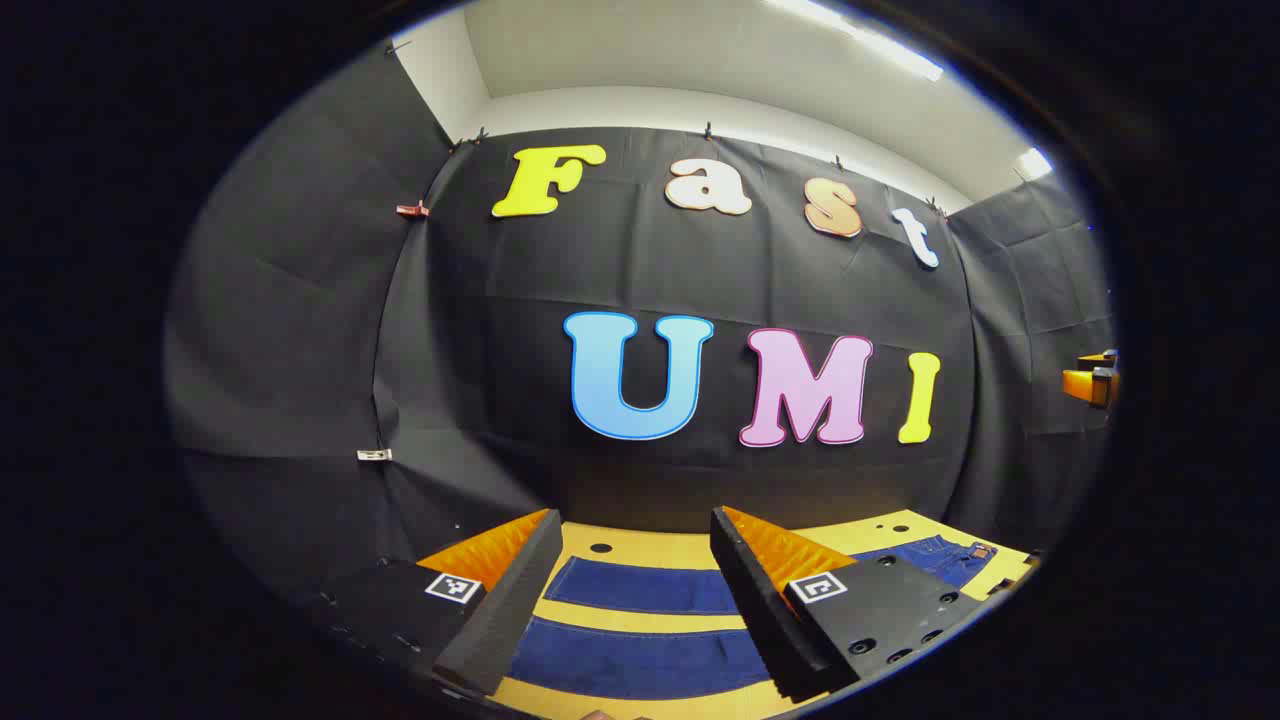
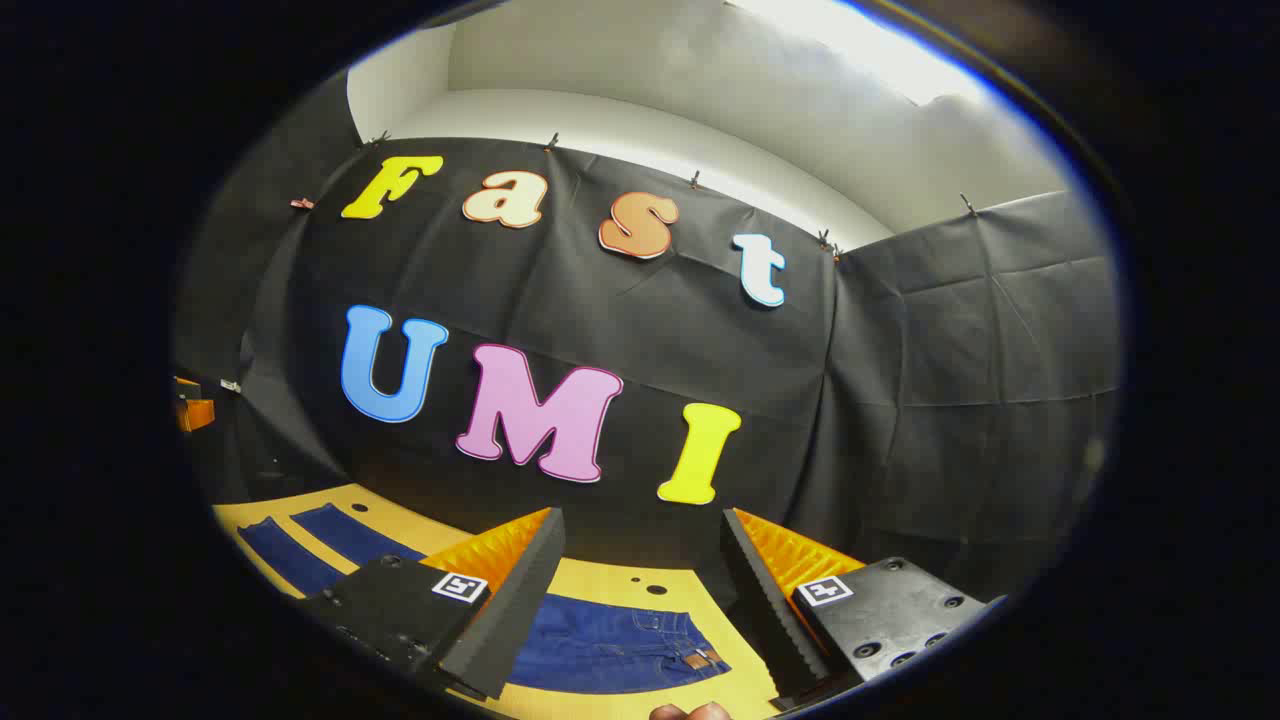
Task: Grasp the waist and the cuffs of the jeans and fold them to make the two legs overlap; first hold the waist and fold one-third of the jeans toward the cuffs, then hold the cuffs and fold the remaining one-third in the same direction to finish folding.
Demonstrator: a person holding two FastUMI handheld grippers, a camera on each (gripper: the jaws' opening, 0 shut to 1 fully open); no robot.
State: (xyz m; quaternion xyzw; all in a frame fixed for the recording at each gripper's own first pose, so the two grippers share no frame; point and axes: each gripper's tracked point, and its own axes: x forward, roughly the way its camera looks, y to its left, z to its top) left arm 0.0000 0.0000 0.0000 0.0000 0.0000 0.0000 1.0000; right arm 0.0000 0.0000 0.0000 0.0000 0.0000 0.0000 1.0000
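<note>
While both tongs hang above the yellow table [image 1: 640, 545], the jeans [image 1: 640, 620] lie flat and unfolded on it, untouched. Seen from the left gripper view, the left tongs [image 1: 632, 600] stand wide apart and empty over the two dark blue legs, which run side by side with a strip of table between them; the waist [image 1: 950, 555] lies off to the right edge. Seen from the right gripper view, the right tongs [image 2: 640, 610] are likewise wide and empty, poised over the waist end [image 2: 640, 640], where pocket stitching and a brown patch [image 2: 700, 658] show. Both legs [image 2: 320, 545] stretch away to the left. An orange fixture [image 2: 192, 408] sits at the far left edge.
</note>
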